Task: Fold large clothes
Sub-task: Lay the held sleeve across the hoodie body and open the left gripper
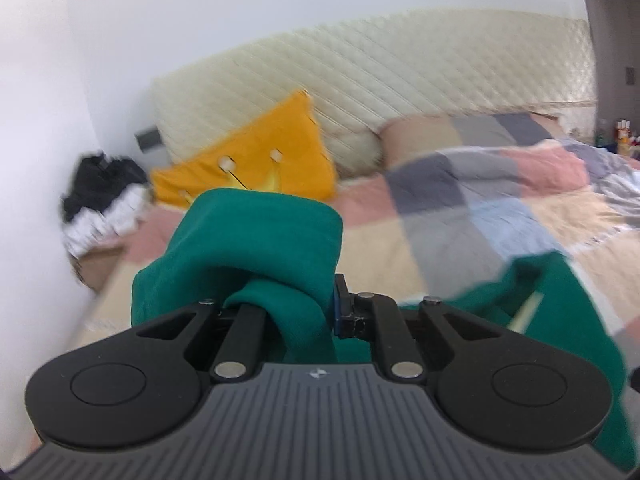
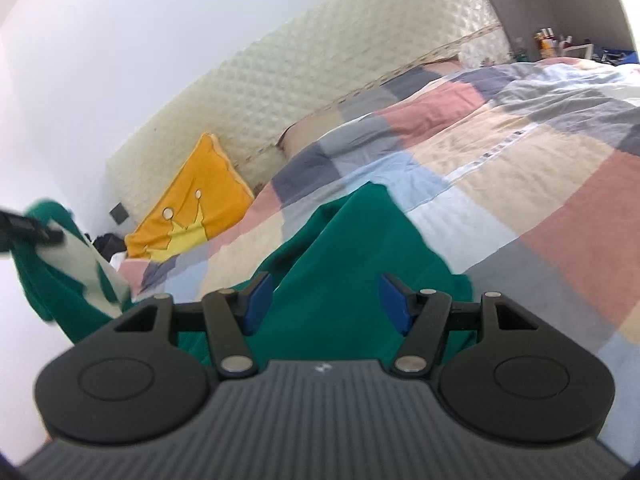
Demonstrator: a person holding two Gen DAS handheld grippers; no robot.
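Note:
A green garment [image 1: 260,236] is bunched over my left gripper [image 1: 304,308], which is shut on a fold of it. The cloth hides the left finger, and only the right blue pad [image 1: 340,308] shows. More of the garment [image 1: 560,312] trails down to the right, over the patchwork duvet. In the right wrist view the garment [image 2: 340,264] lies spread on the bed under my right gripper [image 2: 325,304]. That gripper stands open, its blue pads [image 2: 256,300] wide apart and pressing on nothing. At the far left the left gripper [image 2: 36,232] holds up a green and pale part of the garment [image 2: 60,280].
The bed has a checked patchwork duvet [image 2: 500,184] and a cream quilted headboard [image 1: 400,68]. A yellow cushion with a crown [image 1: 264,160] leans against it. A black and white pile [image 1: 104,196] sits by the white wall on the left. Small bottles [image 2: 546,44] stand at the far right.

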